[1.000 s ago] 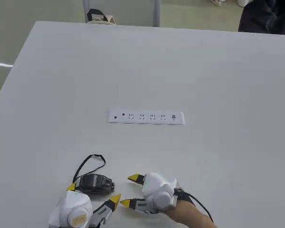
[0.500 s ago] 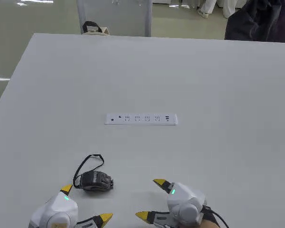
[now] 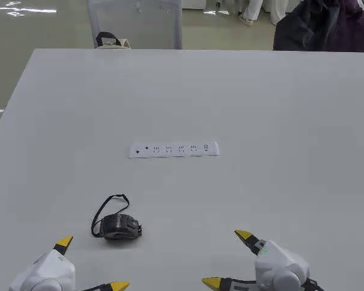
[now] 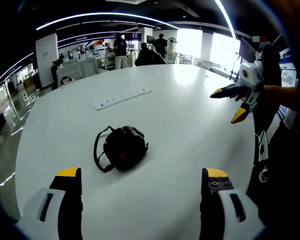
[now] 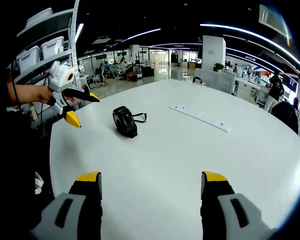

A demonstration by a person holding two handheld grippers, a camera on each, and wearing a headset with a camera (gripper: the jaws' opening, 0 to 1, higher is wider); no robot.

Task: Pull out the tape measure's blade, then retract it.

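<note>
Tape measure (image 3: pixel 118 226) lies on table (image 3: pixel 261 121); left gripper (image 3: pixel 91 263) and right gripper (image 3: pixel 226 258) jaws spread.

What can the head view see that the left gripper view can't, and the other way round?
The head view gives the left claw from above, round white body and all. The left gripper view gives the ceiling light strips, people standing far off, and the hand that holds the right claw. Both share the white table, the black tape measure with its strap loop, the white power strip, and both claws' yellow tips, open and apart from the tape measure.
</note>
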